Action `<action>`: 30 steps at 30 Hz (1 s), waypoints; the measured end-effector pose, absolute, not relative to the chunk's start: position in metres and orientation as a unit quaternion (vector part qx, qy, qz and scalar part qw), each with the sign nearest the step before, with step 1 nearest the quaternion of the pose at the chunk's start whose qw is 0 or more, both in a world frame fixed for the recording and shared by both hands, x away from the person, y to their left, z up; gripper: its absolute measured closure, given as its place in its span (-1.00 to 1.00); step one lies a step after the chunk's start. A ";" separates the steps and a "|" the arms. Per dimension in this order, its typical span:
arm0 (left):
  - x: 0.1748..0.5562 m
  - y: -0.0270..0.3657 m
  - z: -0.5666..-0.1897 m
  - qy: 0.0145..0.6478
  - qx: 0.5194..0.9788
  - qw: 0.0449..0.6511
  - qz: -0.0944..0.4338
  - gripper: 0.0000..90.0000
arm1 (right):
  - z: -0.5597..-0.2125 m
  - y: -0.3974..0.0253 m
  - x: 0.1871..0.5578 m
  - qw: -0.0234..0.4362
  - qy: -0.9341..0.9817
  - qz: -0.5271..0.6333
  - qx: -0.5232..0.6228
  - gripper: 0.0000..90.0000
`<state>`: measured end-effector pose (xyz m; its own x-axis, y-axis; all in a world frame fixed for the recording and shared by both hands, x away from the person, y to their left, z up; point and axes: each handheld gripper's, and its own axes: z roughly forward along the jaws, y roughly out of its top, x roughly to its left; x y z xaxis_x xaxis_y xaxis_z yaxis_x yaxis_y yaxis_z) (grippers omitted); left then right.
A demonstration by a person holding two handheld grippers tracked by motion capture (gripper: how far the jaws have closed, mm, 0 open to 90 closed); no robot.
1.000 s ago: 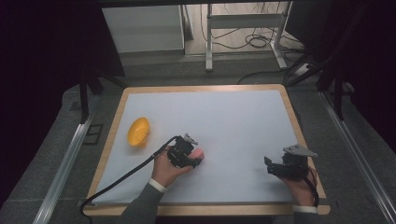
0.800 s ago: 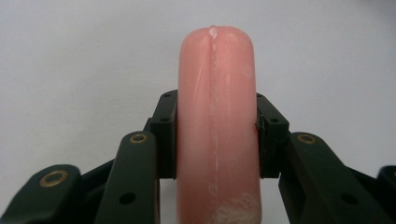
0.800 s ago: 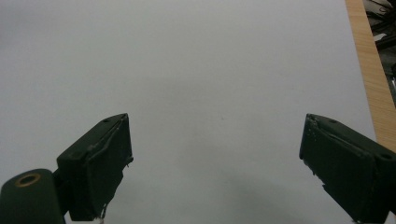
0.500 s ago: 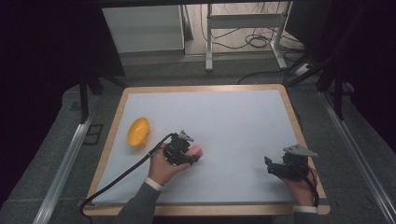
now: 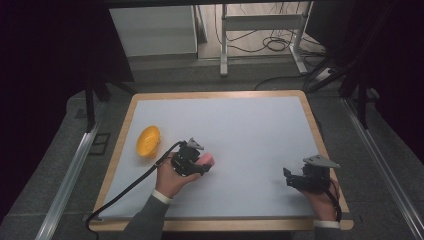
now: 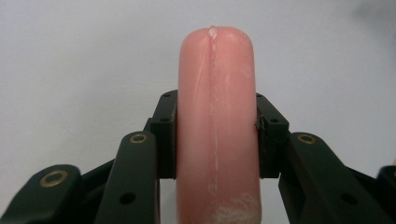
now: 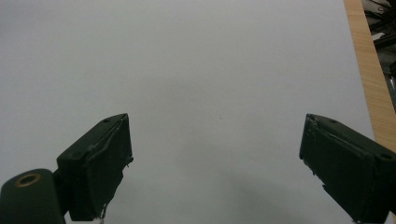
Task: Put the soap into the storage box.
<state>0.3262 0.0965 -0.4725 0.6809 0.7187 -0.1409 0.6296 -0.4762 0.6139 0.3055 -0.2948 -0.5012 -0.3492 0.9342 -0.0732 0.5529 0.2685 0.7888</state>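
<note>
Now the left claw (image 5: 196, 164) pinches a pink sausage (image 5: 206, 160) near the middle-left of the white table (image 5: 250, 130). Along the left gripper view, the sausage (image 6: 217, 121) runs lengthwise straight out between the jaws, its long axis in line with the claw, its rounded tip pointing away from the camera; the jaws press its two flanks. From above, that tip points toward the table's right side. A yellow bowl (image 5: 148, 140) lies near the left edge, just beyond the left hand (image 5: 172, 177). The right claw (image 7: 215, 172) hovers spread wide over bare white surface by the table's right wooden rim, holding nothing.
</note>
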 end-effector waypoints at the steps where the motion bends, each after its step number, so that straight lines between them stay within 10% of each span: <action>1: 0.326 0.097 -0.472 0.394 0.856 0.328 0.069 0.34 | -0.501 -0.295 0.306 0.278 0.746 0.342 0.498 -0.80; 30: 0.333 0.127 -0.457 0.417 0.841 0.331 0.094 0.34 | -0.501 -0.296 0.305 0.278 0.745 0.343 0.500 -0.80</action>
<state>0.3328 0.1271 -0.4572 0.6336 0.7647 -0.1177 0.6395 -0.4319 0.6360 0.3054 -0.2957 -0.5009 -0.3446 0.9360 -0.0715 0.5541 0.2643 0.7894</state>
